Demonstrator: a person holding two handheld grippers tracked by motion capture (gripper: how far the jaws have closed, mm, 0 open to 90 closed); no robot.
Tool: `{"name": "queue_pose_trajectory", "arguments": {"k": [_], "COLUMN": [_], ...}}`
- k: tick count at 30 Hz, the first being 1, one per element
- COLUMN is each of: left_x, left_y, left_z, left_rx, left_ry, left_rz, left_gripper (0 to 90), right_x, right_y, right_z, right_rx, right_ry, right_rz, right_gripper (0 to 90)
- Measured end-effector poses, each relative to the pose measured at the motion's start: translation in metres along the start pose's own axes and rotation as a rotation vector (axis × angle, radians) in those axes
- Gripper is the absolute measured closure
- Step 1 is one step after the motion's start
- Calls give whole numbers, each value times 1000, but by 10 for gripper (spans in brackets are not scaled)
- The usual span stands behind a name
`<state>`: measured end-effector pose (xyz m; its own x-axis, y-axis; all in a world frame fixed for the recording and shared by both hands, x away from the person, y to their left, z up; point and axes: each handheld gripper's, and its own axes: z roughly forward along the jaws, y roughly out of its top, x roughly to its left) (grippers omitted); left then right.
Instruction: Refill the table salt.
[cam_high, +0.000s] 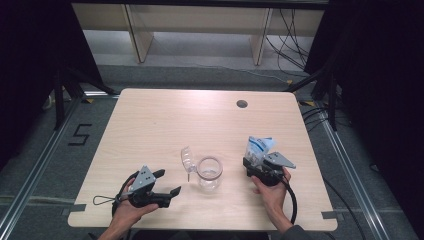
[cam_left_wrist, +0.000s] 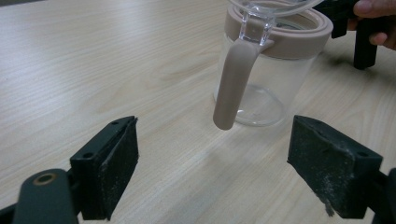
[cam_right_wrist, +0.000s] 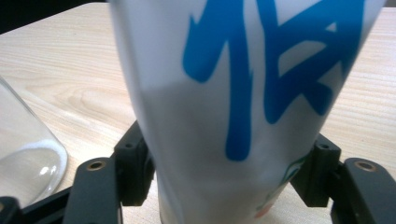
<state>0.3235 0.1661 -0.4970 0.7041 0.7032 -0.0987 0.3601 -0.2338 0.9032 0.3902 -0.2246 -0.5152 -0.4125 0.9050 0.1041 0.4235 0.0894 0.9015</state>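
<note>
A clear glass jar with a tan rim stands near the table's front middle, and its clear lid is flipped open to the left. My left gripper lies left of the jar, open and empty. In the left gripper view the jar stands just beyond the open jaws, with its tan clasp hanging toward me. My right gripper is right of the jar, shut on a white bag with blue print that stands upright. In the right gripper view the bag sits between both pads.
The wooden table has a round cable hole at the back right. Its front edge is close under both hands. In the right gripper view the jar's wall shows at the lower left.
</note>
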Motion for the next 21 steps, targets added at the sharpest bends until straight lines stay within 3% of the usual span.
{"name": "queue_pose_trajectory", "arguments": {"k": [2,5,8,10,11,12,15,19,20,21], "left_x": [0,0,0,0,0,0,0,-1,0,0], "left_y": [0,0,0,0,0,0,0,0,0,0], "left_z": [0,0,0,0,0,0,0,0,0,0], "left_rx": [1,2,1,2,1,3,3,2,4,4], "left_ry": [1,-1,-1,-1,-2,3,-1,-5,-5,-6], "left_rz": [-1,0,-1,-3,0,0,-1,-10,6,7], "left_gripper": [158,158,158,158,159,158,159,159,159,159], "right_x": [-1,0,-1,-1,3,1,1,3,0,1], "right_y": [0,0,1,1,1,1,1,1,1,1], "right_z": [0,0,2,2,3,3,4,4,4,4], "right_rx": [-2,2,-19,-31,-36,-44,-60,-53,-56,-59], "right_ry": [-1,-1,-18,-2,0,11,12,8,13,9], "right_rz": [-11,32,31,23,62,29,5,51,24,28], "right_gripper": [324,305,298,320,335,346,359,387,396,405]}}
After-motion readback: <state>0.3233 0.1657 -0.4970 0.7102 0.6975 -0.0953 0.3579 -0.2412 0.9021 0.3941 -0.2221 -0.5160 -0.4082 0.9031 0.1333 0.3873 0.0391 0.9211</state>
